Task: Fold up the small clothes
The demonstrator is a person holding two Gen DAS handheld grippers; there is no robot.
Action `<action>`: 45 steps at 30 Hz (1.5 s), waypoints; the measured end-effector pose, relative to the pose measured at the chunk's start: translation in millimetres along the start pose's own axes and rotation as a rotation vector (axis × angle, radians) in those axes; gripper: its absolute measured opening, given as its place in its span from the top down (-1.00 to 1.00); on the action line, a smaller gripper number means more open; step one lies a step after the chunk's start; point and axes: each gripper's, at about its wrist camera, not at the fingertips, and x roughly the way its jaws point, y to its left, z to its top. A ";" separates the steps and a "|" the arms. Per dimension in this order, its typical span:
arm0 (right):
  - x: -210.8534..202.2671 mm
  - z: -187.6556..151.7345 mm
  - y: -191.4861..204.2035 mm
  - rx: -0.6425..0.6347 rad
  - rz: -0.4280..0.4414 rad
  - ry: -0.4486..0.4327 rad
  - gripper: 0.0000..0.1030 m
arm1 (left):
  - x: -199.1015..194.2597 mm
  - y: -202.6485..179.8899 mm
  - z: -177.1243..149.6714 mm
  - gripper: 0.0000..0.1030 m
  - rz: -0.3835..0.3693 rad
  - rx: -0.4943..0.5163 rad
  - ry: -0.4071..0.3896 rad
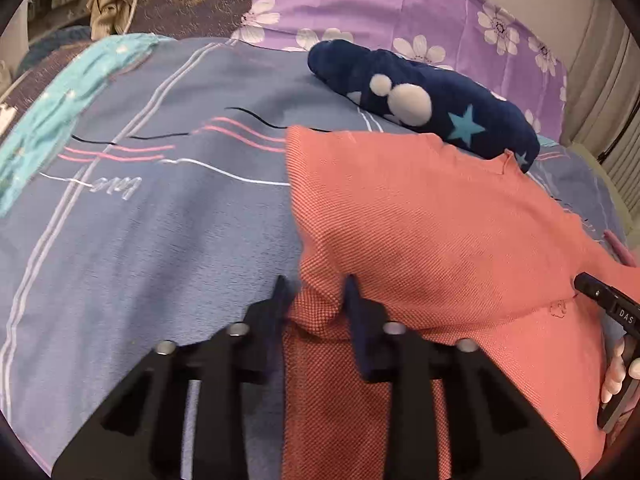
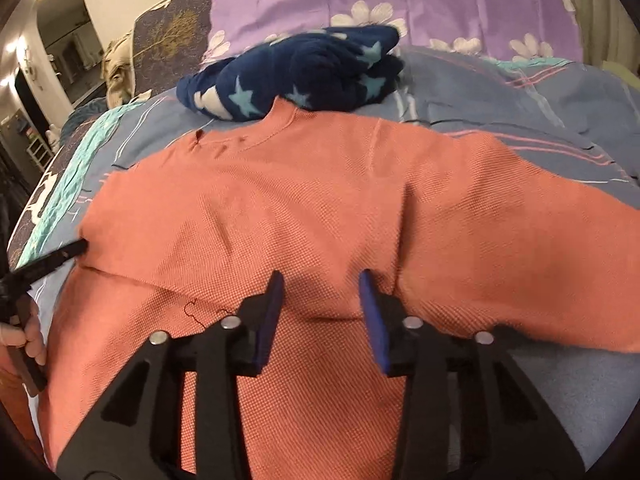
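The coral top [image 2: 320,200] lay flat ahead of both grippers, its long axis crossways to the jaws — the left gripper [image 1: 316,292] apparently pinched its side fold, while the right gripper [image 2: 322,292] stood part-open over mid-cloth, holding nothing.

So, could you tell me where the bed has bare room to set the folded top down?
Bare blue sheet lies left of the coral top, bordered by the teal cloth. The far side is crowded by the navy star garment against the purple pillow.
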 end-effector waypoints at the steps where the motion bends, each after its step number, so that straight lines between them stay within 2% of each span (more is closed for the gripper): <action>1: -6.8 6.1 6.7 -0.019 -0.009 -0.026 0.33 | -1.8 2.2 -1.7 0.53 -0.016 -0.009 -0.009; 4: -15.8 29.9 41.1 -0.122 0.018 -0.065 0.33 | -3.0 11.2 -5.3 0.57 -0.074 -0.053 -0.034; 6: -12.4 47.7 81.5 -0.204 0.074 -0.063 0.33 | -2.7 15.8 -8.2 0.58 -0.106 -0.086 -0.047; 9: 5.8 63.8 139.3 -0.286 0.191 -0.023 0.33 | -2.0 17.9 -10.0 0.58 -0.129 -0.104 -0.059; 13: 46.3 76.3 221.0 -0.397 0.252 0.057 0.32 | -0.7 16.6 -8.8 0.58 -0.137 -0.104 -0.063; 17: 81.7 81.8 274.8 -0.439 0.243 0.110 0.14 | -0.1 27.0 -9.0 0.57 -0.194 -0.143 -0.062; 19: 102.1 80.2 296.8 -0.498 0.203 0.143 -0.11 | -0.2 32.6 -9.9 0.59 -0.226 -0.161 -0.064; 20: 112.3 80.3 301.6 -0.522 0.177 0.152 -0.10 | -0.4 34.3 -10.2 0.75 -0.244 -0.167 -0.065; 21: 121.5 78.7 306.3 -0.546 0.140 0.159 0.23 | -0.2 34.7 -10.5 0.82 -0.253 -0.168 -0.063; 22: 135.4 78.9 308.6 -0.550 0.114 0.192 0.85 | -0.3 35.1 -10.6 0.85 -0.247 -0.170 -0.060; 26: 149.8 96.4 306.5 -0.413 0.194 0.178 0.91 | -3.6 30.8 -12.0 0.86 -0.188 -0.143 -0.055; 29: 155.7 93.9 309.5 -0.428 0.199 0.177 0.92 | -2.8 32.5 -12.6 0.86 -0.184 -0.147 -0.052; 30: 150.4 92.6 306.1 -0.432 0.201 0.165 0.88 | -2.8 33.1 -12.7 0.86 -0.188 -0.149 -0.052; 32: 132.1 94.1 293.1 -0.408 0.193 0.134 0.58 | -2.8 35.3 -13.1 0.85 -0.201 -0.156 -0.054; 33: 109.1 93.9 275.1 -0.379 0.210 0.085 0.36 | -2.9 36.7 -13.7 0.84 -0.205 -0.160 -0.053; 34: 89.1 91.9 257.9 -0.359 0.231 0.051 0.31 | -2.8 37.7 -14.1 0.81 -0.207 -0.164 -0.053; 37: 39.0 74.2 194.1 -0.304 0.244 0.006 0.32 | -3.4 37.5 -14.8 0.78 -0.200 -0.162 -0.053; 40: 0.2 50.5 102.8 -0.187 0.151 -0.021 0.32 | -4.1 34.6 -15.4 0.76 -0.184 -0.148 -0.057; 42: -1.4 38.3 43.4 -0.055 0.070 0.014 0.37 | -3.9 33.0 -15.4 0.76 -0.174 -0.139 -0.059; 43: 9.6 28.3 10.6 0.029 0.016 0.078 0.40 | -3.6 32.6 -15.3 0.76 -0.171 -0.137 -0.059; 44: 27.6 16.1 -15.6 0.077 -0.005 0.164 0.48 | -2.7 32.5 -14.6 0.70 -0.170 -0.138 -0.056; 45: 28.1 6.9 -33.5 0.096 0.085 0.093 0.76 | -2.0 32.4 -13.7 0.70 -0.166 -0.139 -0.054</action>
